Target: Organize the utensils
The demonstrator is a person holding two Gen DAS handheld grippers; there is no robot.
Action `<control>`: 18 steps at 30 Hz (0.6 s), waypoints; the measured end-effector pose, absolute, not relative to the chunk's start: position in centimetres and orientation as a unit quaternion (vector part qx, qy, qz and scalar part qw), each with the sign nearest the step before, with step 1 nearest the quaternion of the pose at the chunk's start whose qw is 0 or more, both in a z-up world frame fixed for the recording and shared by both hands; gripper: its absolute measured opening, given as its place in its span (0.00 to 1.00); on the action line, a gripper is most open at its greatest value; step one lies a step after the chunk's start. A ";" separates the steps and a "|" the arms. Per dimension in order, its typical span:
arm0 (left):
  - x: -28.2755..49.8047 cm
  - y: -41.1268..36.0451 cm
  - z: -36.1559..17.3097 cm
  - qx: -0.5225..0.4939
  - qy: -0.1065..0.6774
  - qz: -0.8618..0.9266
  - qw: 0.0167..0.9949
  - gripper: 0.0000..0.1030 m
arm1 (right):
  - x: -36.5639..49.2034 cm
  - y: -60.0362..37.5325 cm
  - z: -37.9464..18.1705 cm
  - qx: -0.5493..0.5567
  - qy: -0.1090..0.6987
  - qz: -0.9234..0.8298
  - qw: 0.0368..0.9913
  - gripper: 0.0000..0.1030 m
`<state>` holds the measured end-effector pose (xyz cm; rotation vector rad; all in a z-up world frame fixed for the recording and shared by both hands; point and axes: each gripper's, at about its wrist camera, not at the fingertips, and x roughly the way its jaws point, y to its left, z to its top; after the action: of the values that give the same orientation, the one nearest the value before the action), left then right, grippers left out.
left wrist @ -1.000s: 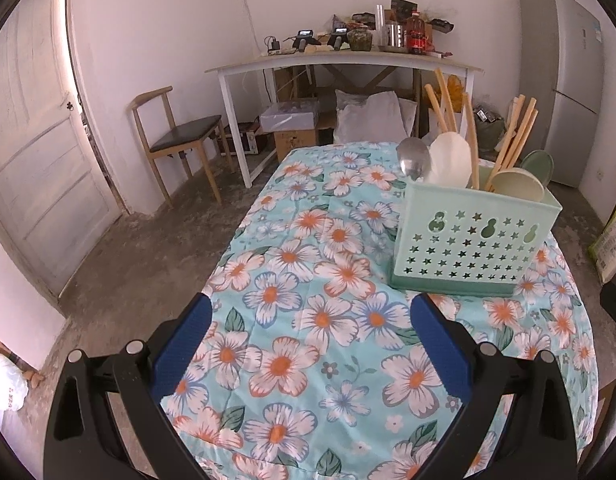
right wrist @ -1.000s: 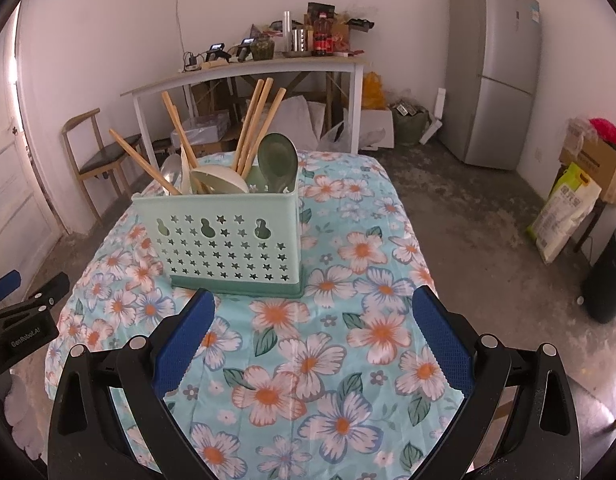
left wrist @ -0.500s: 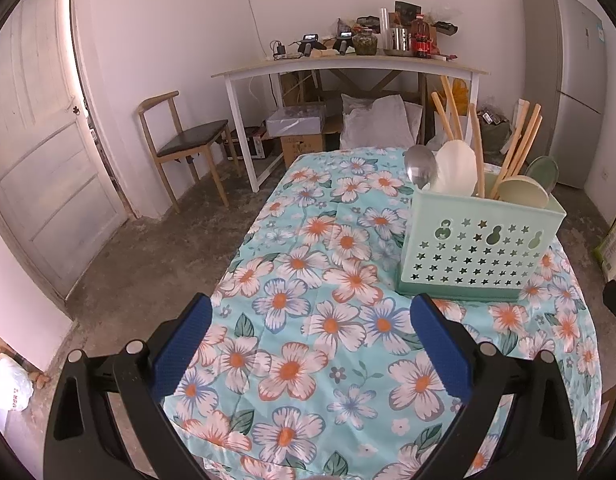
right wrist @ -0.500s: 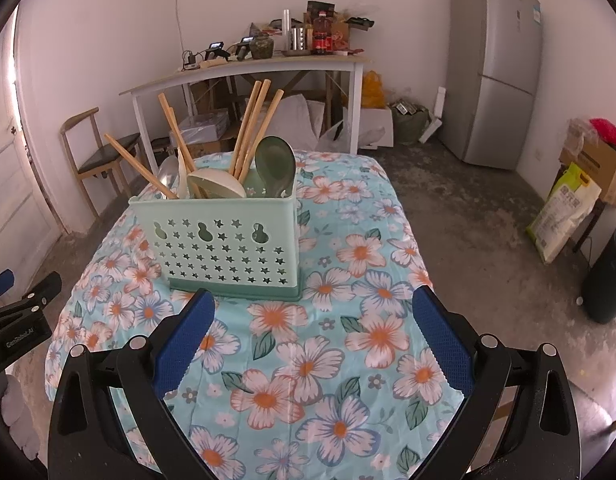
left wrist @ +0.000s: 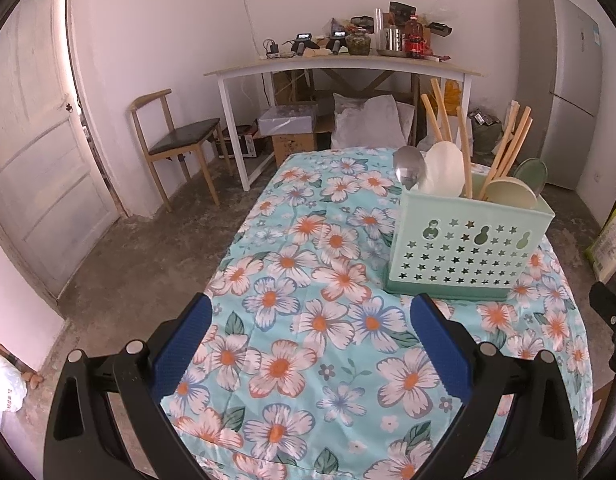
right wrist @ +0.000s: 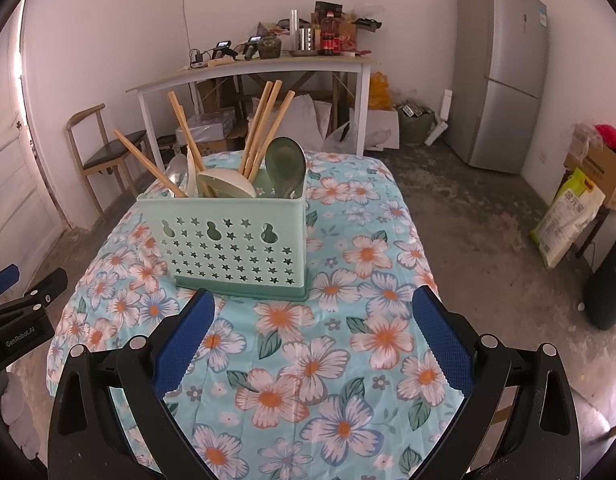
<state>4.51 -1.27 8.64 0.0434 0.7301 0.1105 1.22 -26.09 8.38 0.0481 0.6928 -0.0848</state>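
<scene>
Standing upright on the floral tablecloth (left wrist: 308,280), a mint-green utensil caddy (left wrist: 468,248) with star and gourd cut-outs in its near wall. In the left wrist view, sitting right of centre and beyond the gripper; in the right wrist view (right wrist: 236,244), sitting left of centre, just past the near finger.

Leaning inside the caddy: wooden chopsticks (right wrist: 264,128) fanning upward in two bunches, a metal spoon (left wrist: 408,166) at the left end, a white ladle-shaped spoon (left wrist: 444,168) beside it, a cream spoon (left wrist: 510,196) and a dark green spoon (right wrist: 286,164) toward the right end. Exact compartments not being discernible from these angles.

Hovering low over the near part of the cloth, the left gripper (left wrist: 314,344), blue-padded fingers (left wrist: 184,344) spread wide, gripping nothing, clear of the caddy. Hovering likewise, the right gripper (right wrist: 314,340), fingers (right wrist: 440,340) spread wide and carrying nothing, the left pad's tip lying just short of the caddy's base. Showing at the left edge of the right wrist view, part of the left gripper's black body.

Standing farther back: a white desk (left wrist: 348,68) crowded with bottles and clutter, a wooden chair (left wrist: 176,140) to the left, a grey fridge (right wrist: 504,76) to the right, and a door (left wrist: 36,128) at far left.
</scene>
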 end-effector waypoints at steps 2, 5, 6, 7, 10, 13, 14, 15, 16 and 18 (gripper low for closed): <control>4.5 -1.3 8.6 0.019 0.358 0.048 0.932 0.94 | 1.2 -26.1 8.4 0.024 0.339 -0.042 0.940 0.92; 4.6 -1.4 8.6 0.016 0.360 0.040 0.932 0.94 | 1.1 -26.1 8.5 0.024 0.338 -0.043 0.940 0.92; 4.6 -1.4 8.6 0.015 0.360 0.039 0.932 0.94 | 1.1 -26.1 8.5 0.024 0.338 -0.043 0.940 0.92; 4.6 -1.5 8.6 0.014 0.361 0.037 0.932 0.94 | 1.1 -26.1 8.5 0.024 0.338 -0.043 0.940 0.92; 4.6 -1.5 8.5 0.014 0.362 0.034 0.932 0.94 | 1.1 -26.1 8.5 0.023 0.340 -0.043 0.939 0.92; 4.6 -1.6 8.5 0.013 0.363 0.031 0.931 0.94 | 1.1 -26.1 8.5 0.023 0.339 -0.043 0.939 0.92; 4.6 -1.6 8.5 0.013 0.363 0.031 0.931 0.94 | 1.0 -26.1 8.5 0.023 0.339 -0.044 0.940 0.92; 4.6 -1.7 8.5 0.013 0.363 0.031 0.931 0.94 | 1.0 -26.1 8.5 0.023 0.339 -0.043 0.939 0.92; 4.6 -1.7 8.5 0.013 0.363 0.031 0.931 0.94 | 1.0 -26.1 8.4 0.023 0.339 -0.044 0.939 0.92; 4.6 -1.7 8.5 0.013 0.363 0.031 0.931 0.94 | 1.0 -26.2 8.4 0.024 0.341 -0.044 0.939 0.92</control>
<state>4.58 -1.65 8.47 0.0269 0.7437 0.0634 1.01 -26.15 8.36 0.0499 0.6955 -0.0892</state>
